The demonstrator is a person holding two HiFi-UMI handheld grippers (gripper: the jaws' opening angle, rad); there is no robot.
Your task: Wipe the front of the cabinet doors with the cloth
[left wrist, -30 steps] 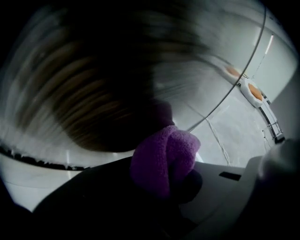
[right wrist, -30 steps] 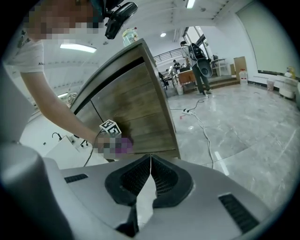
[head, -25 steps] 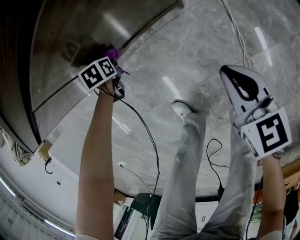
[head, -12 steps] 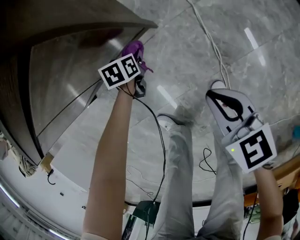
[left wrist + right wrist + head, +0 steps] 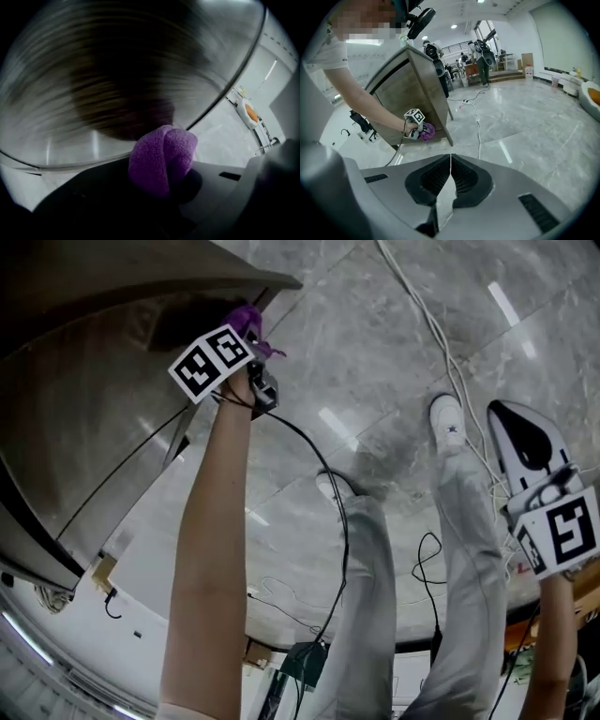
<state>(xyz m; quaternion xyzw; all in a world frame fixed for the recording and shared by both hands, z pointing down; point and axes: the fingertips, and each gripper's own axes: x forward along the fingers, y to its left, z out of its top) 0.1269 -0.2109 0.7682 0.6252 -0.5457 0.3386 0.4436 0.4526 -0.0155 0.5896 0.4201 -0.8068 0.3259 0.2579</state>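
The purple cloth [image 5: 246, 319] is bunched between the jaws of my left gripper [image 5: 247, 330] and pressed against the wooden cabinet door [image 5: 103, 418] near its lower corner. In the left gripper view the cloth [image 5: 161, 157] fills the middle, with the blurred door [image 5: 117, 70] right behind it. The right gripper view shows the cabinet [image 5: 410, 89], the left gripper [image 5: 423, 131] and the cloth [image 5: 428, 131] at the door's bottom edge. My right gripper [image 5: 502, 416] hangs far to the right above the floor, away from the cabinet; its jaws [image 5: 451, 159] are shut on nothing.
A person's legs in grey trousers and white shoes [image 5: 448, 418] stand on the marble floor. A white cable [image 5: 441, 334] runs across the floor, and a black cable [image 5: 323, 474] trails from the left gripper. Stands and equipment [image 5: 483, 56] are far behind the cabinet.
The left gripper has slid with the cloth over the door face and now sits close under the cabinet's corner. The right gripper has drifted to the right in the head view.
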